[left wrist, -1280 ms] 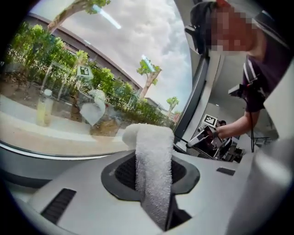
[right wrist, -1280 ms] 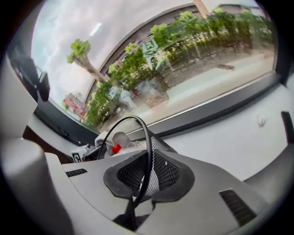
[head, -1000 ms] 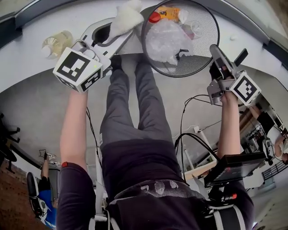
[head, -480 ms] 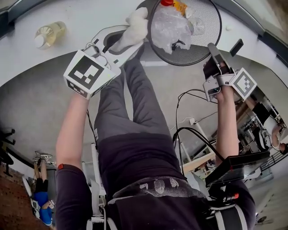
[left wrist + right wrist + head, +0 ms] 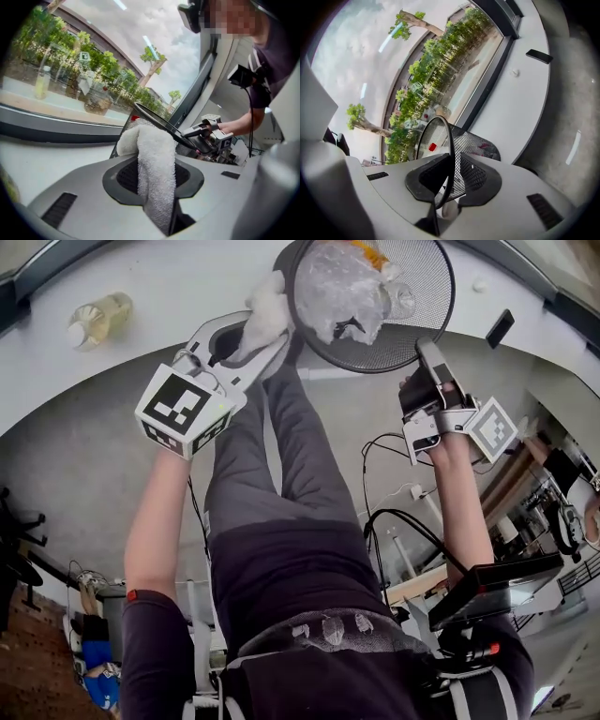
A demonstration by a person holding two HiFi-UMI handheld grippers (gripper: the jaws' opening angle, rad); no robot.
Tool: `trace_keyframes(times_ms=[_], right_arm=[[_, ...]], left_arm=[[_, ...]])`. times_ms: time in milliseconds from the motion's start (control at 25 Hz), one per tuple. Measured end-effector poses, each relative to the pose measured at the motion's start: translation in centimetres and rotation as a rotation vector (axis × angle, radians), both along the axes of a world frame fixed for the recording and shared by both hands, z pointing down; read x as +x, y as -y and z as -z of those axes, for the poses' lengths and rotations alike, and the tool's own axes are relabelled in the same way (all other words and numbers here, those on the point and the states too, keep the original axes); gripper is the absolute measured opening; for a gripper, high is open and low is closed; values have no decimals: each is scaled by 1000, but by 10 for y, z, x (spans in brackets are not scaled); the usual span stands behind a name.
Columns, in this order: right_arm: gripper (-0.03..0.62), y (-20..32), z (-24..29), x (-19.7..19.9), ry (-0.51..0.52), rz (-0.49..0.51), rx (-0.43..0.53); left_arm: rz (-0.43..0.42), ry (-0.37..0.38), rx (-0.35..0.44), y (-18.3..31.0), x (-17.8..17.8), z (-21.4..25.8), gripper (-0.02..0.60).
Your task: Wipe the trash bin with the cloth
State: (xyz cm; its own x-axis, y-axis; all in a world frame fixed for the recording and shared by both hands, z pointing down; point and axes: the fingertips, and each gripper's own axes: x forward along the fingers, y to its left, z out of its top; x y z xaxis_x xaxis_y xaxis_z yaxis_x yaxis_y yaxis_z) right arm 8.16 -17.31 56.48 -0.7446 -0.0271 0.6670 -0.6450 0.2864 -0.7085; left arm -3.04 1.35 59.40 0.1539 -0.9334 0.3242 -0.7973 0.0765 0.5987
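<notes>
At near edge of white curved counter: left gripper clamped on white terry cloth, jaws narrowly apart, cloth bunched against left outer rim of black wire-mesh trash bin

Right gripper at bin's near right rim, jaws just eased wider, gap slim, pads touching rim wire and mesh wall between them

Inside bin, clear plastic bags

Further along counter: bottle of yellowish liquid well left, flat black phone well right
</notes>
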Motion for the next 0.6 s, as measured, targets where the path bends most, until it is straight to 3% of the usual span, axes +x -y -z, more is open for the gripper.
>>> trace_keyframes(times_ms=[80, 160, 320, 480, 560, 600], right_arm=[[57, 0, 1, -3, 18, 38, 40], [66, -1, 6, -10, 16, 152, 126], [98, -6, 26, -31, 55, 350, 287], [100, -11, 26, -44, 51, 504, 272], [98, -12, 18, -45, 13, 491, 237], [97, -10, 13, -40, -13, 427, 201]], left_arm=[[93, -50, 14, 0, -16, 5, 106], [154, -57, 38, 1, -31, 14, 106], [192, 46, 37, -1, -59, 27, 106], [225, 121, 50, -7, -83, 47, 106], [212, 141, 59, -10, -86, 50, 106], [206, 148, 63, -10, -85, 50, 106]])
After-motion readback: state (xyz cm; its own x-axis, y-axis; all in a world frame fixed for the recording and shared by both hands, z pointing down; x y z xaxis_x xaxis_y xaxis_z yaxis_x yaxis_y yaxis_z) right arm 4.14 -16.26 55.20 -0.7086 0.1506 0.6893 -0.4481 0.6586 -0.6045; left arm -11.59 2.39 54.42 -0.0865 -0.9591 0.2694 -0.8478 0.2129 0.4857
